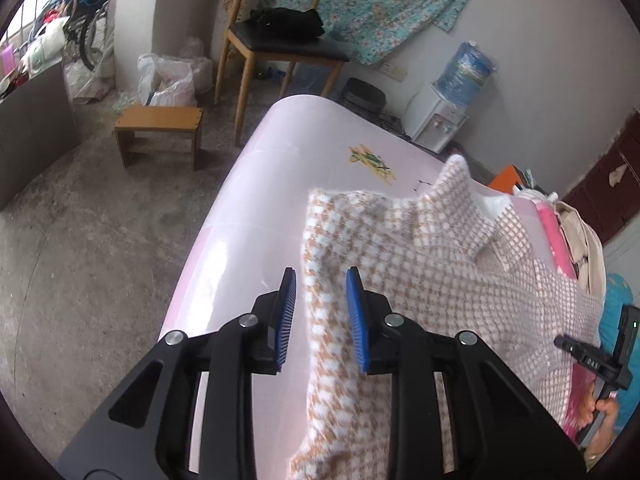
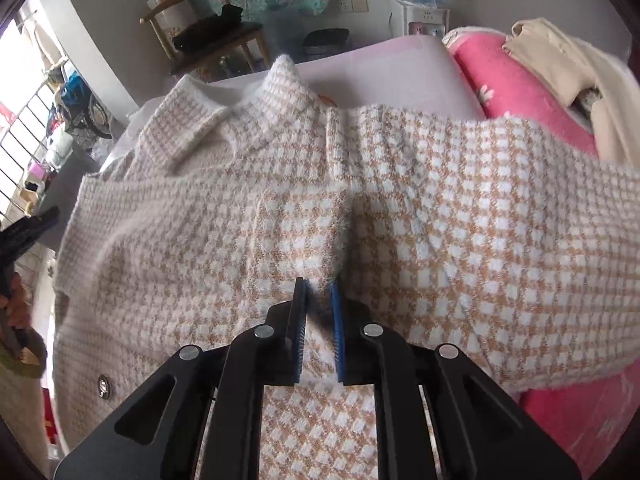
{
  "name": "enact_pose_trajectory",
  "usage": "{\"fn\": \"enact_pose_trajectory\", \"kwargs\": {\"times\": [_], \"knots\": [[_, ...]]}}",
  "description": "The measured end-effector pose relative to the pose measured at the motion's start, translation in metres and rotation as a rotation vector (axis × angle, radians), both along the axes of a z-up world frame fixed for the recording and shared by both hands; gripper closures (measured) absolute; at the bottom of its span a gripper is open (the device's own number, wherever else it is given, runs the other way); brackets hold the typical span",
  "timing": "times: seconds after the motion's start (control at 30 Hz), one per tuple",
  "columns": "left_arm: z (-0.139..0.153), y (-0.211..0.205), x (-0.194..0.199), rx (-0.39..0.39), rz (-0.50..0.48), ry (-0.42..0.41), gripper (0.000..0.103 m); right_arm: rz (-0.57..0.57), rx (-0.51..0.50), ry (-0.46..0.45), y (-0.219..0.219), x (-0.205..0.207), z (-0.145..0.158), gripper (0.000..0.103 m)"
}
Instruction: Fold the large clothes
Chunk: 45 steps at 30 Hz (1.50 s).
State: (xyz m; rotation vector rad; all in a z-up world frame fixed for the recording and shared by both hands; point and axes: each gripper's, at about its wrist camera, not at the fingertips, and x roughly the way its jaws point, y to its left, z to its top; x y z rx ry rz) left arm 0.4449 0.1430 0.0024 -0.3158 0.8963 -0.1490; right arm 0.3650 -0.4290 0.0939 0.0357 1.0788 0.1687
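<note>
Spread across the pink table [image 1: 240, 208], collar [image 2: 244, 120] at the far end, body running back toward both cameras: a checked knit jacket [image 2: 440, 220], laid flat so its panels can be turned in one at a time. Bordered on the right by a pink blanket [image 2: 520, 92] with a beige garment [image 2: 560, 64] heaped on top, which leaves little spare table on that side.

Right gripper [image 2: 319, 292]: nearly closed, blue pads pinching a raised ridge of the jacket's fabric at the tips. Probably the edge of a sleeve or front panel, gathered so it can be lifted and carried across; which edge exactly, hard to say. Held low over the cloth, pointing forward along the jacket toward the collar, roughly level with the surface.

Left gripper [image 1: 321, 280]: spread well apart, nothing held. Poised just above the jacket's left edge, one pad [image 1: 286, 312] over bare table, the other over the knit, straddling the hem as though lined up to close on it. Angled downward and forward, handle back toward the near edge.

Judged from this: mid-fold, one side gripped, the other not yet taken.
</note>
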Motion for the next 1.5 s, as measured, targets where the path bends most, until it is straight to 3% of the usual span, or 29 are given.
{"fn": "enact_pose_trajectory", "kwargs": {"times": [0.07, 0.13, 0.23, 0.3, 0.37, 0.53, 0.63, 0.7, 0.8, 0.87, 0.93, 1.0, 1.13, 1.27, 1.33, 1.5], "knots": [[0.005, -0.017, -0.013, 0.031, -0.095, 0.004, 0.078, 0.033, -0.055, -0.059, 0.015, -0.007, 0.013, 0.068], [0.0, -0.038, -0.024, 0.061, -0.183, 0.025, 0.076, 0.088, -0.044, -0.084, 0.031, -0.01, 0.019, 0.061], [-0.022, -0.064, -0.031, 0.119, -0.249, 0.088, 0.063, 0.18, 0.007, -0.049, 0.055, -0.008, 0.009, 0.057], [-0.041, -0.068, -0.034, 0.139, -0.24, 0.116, 0.058, 0.21, 0.009, -0.003, 0.065, -0.006, -0.008, 0.056], [-0.047, -0.066, -0.043, 0.146, -0.233, 0.071, 0.057, 0.218, -0.045, 0.031, 0.067, -0.007, -0.029, 0.052], [-0.038, -0.067, -0.051, 0.177, -0.254, 0.063, 0.053, 0.216, -0.078, 0.014, 0.066, -0.007, -0.011, 0.049], [-0.021, -0.074, -0.042, 0.19, -0.244, 0.022, 0.042, 0.195, -0.06, -0.041, 0.068, 0.008, 0.0, 0.049], [-0.015, -0.084, -0.028, 0.168, -0.248, 0.013, 0.028, 0.183, -0.012, -0.05, 0.071, 0.02, 0.0, 0.048], [-0.025, -0.1, -0.007, 0.168, -0.218, 0.039, 0.023, 0.172, -0.034, -0.035, 0.079, 0.038, -0.018, 0.045], [-0.045, -0.112, 0.005, 0.223, -0.213, 0.088, 0.019, 0.176, -0.097, -0.052, 0.086, 0.044, -0.03, 0.04], [-0.049, -0.121, 0.001, 0.295, -0.202, 0.039, 0.018, 0.175, -0.155, -0.042, 0.093, 0.042, -0.026, 0.04], [-0.052, -0.128, -0.001, 0.355, -0.211, 0.039, 0.017, 0.179, -0.111, -0.051, 0.099, 0.038, -0.013, 0.04], [-0.054, -0.129, -0.003, 0.35, -0.199, 0.037, 0.015, 0.255, -0.075, -0.119, 0.124, 0.031, 0.004, 0.04], [-0.056, -0.131, -0.005, 0.364, -0.195, 0.038, 0.01, 0.26, -0.083, -0.014, 0.139, 0.05, -0.028, 0.039], [-0.057, -0.132, -0.006, 0.368, -0.199, 0.026, 0.008, 0.224, -0.013, 0.002, 0.126, 0.052, -0.03, 0.034], [-0.057, -0.133, -0.005, 0.368, -0.212, 0.04, 0.008, 0.146, 0.032, -0.023, 0.088, 0.025, -0.002, 0.034]]}}
